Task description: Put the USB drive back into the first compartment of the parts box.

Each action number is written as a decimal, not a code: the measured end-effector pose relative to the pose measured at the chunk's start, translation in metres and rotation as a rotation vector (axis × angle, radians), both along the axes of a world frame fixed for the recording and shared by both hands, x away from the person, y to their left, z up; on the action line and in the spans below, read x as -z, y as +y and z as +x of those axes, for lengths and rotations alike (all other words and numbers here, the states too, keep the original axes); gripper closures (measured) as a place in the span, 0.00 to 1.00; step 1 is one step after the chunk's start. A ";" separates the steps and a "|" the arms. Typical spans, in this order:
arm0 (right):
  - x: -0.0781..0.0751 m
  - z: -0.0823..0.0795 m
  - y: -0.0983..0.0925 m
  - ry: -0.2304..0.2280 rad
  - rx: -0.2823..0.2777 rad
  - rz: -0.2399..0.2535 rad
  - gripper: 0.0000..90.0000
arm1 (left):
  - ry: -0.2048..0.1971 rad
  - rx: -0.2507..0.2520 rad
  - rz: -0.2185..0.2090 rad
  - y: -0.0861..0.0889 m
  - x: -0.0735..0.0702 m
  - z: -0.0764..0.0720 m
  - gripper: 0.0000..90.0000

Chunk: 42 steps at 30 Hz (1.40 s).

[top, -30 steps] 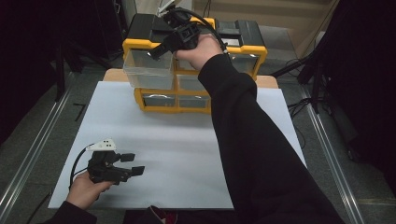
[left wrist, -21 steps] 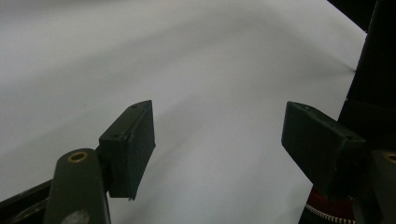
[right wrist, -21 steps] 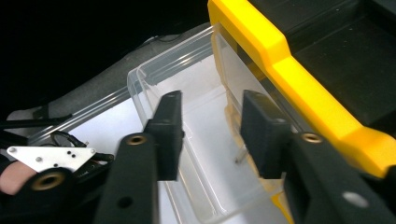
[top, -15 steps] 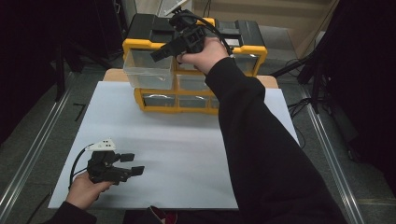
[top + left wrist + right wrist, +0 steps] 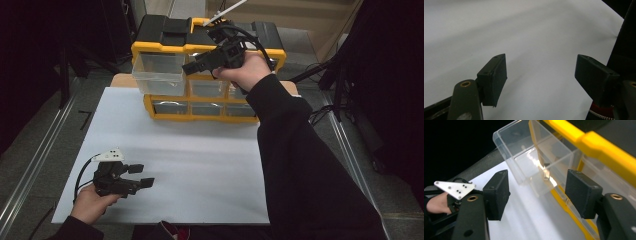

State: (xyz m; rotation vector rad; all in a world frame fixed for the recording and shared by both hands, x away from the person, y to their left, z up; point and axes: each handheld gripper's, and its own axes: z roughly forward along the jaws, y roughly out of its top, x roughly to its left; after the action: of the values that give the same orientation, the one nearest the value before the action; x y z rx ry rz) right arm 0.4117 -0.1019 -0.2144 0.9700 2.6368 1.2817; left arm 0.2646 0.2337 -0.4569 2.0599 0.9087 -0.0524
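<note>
A yellow and black drawer cabinet (image 5: pixel 200 110) stands at the back of the table. Its clear top-left drawer (image 5: pixel 156 74) is pulled out and looks empty. My right gripper (image 5: pixel 192 64) is held up in front of the cabinet's top row, just right of that drawer, jaws open and holding nothing. In the right gripper view the clear drawer (image 5: pixel 531 157) lies just beyond the open right gripper (image 5: pixel 537 182), sticking out of the yellow frame (image 5: pixel 599 147). My left gripper (image 5: pixel 141 175) rests low over the white sheet at the front left, and in its own view the left gripper (image 5: pixel 541 62) is open and empty.
A white sheet (image 5: pixel 200 160) covers the table (image 5: pixel 122 80) in front of the cabinet. Further small clear drawers (image 5: pixel 205 109) sit shut in the lower row. The right arm's dark sleeve (image 5: pixel 300 165) spans the right side. Metal rails (image 5: pixel 30 170) run along the table's left.
My right gripper has drawn back a little to the right and lower, away from the pulled-out drawer. The left gripper has stayed put.
</note>
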 end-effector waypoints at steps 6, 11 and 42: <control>0.013 -0.012 -0.015 0.012 -0.018 0.016 0.31 | -0.001 -0.002 0.000 0.000 0.000 0.000 0.30; 0.025 -0.017 -0.025 0.006 -0.002 0.010 0.30 | -0.003 -0.003 0.001 0.000 0.000 0.000 0.30; 0.145 -0.061 -0.046 0.062 -0.022 0.042 0.30 | -0.006 -0.003 0.012 0.000 0.000 0.001 0.30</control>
State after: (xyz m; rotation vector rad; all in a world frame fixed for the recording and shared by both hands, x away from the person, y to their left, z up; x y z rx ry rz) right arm 0.3508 -0.1480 -0.3597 1.0045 2.6844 1.3386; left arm 0.2655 0.2333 -0.4573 2.0688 0.9102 -0.0394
